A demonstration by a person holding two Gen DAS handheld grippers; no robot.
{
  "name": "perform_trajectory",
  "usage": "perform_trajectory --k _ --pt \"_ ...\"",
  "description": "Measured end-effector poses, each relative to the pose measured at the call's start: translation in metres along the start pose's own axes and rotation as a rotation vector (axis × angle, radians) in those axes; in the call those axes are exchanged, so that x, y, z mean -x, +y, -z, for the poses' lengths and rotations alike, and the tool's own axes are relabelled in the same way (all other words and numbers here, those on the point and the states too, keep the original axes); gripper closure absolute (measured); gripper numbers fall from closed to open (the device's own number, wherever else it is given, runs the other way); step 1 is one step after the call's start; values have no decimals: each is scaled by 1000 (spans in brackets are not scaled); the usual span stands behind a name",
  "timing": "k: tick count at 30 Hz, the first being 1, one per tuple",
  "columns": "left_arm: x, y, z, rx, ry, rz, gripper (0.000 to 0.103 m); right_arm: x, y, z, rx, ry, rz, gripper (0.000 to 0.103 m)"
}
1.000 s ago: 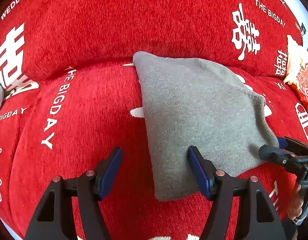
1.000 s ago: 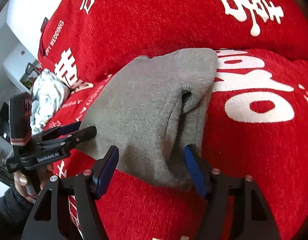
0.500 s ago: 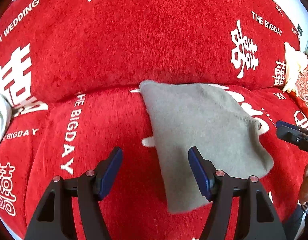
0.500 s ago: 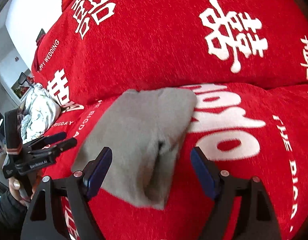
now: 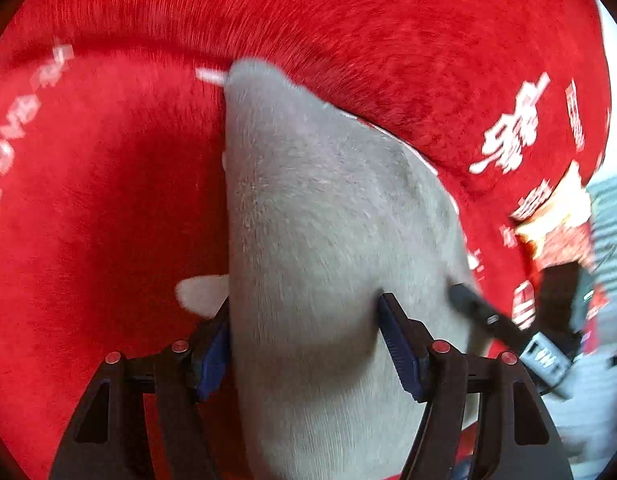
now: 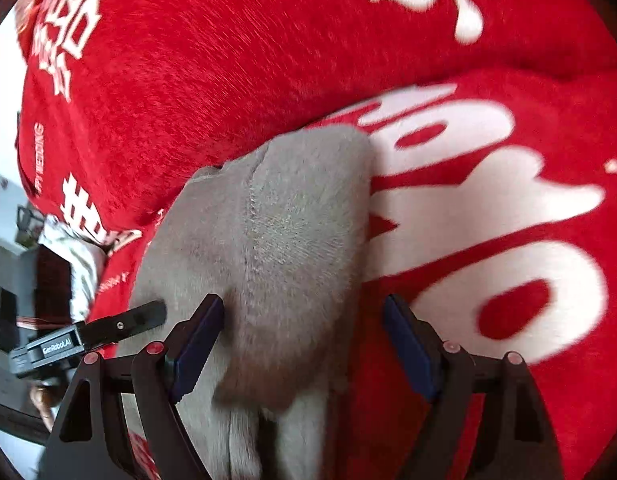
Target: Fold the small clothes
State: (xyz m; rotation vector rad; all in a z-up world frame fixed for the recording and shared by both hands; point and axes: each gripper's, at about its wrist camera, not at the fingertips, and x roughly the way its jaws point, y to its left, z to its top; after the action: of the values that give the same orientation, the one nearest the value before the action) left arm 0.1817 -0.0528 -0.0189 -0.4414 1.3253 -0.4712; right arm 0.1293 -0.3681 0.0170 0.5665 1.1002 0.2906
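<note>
One grey garment [image 5: 328,240] lies on the seat of a red sofa cover [image 5: 108,200] printed with white lettering, and two claws work over it. The left claw [image 5: 304,344] stands partly open with the cloth running between its blue pads, and this view alone shows a red and yellow packet [image 5: 556,232] at the far right. The right claw [image 6: 304,344] stands wide, jaws not gripping, astride a raised fold of the garment, and only this view shows pale bundled cloth [image 6: 74,256] at the sofa's left end.
</note>
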Motion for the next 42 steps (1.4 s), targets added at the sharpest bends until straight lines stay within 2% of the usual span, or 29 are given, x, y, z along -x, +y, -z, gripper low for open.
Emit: perform_trajectory --k 1,3,4,5,7,8,10,15,20,27,35,42 --pt "-4 3 -3 21 8 23 30 -3 2 -2 2 -11 -8 18" --pt "-7 3 -8 20 3 33 30 -13 9 -6 16 7 -38 19" --pt "-8 1 -9 10 2 27 30 -18 14 -7 34 18 -42 24" --pt "-9 -1 -10 0 -1 16 32 -22 18 -8 53 30 -39 37" --pt "-8 -6 -9 -35 -6 -3 47 -27 22 -7 64 49 -53 53" --pt "-5 -7 -8 -48 -13 -3 51 -25 22 -7 53 44 -67 57" --pt "2 -14 -3 -83 -34 -8 56 -19 25 -5 52 27 -74 59" --pt "15 -32 12 -141 -64 -76 57 -7 39 6 70 4 -51 60" --pt "30 -38 26 -175 -87 -100 58 2 52 18 100 2 -33 60" --pt "48 -26 54 -191 -111 -138 58 7 72 39 141 13 -16 60" --pt "65 -7 87 -185 -143 -142 58 9 96 68 185 8 4 60" --pt "75 -7 113 -232 -185 -184 58 15 104 91 181 -18 11 60"
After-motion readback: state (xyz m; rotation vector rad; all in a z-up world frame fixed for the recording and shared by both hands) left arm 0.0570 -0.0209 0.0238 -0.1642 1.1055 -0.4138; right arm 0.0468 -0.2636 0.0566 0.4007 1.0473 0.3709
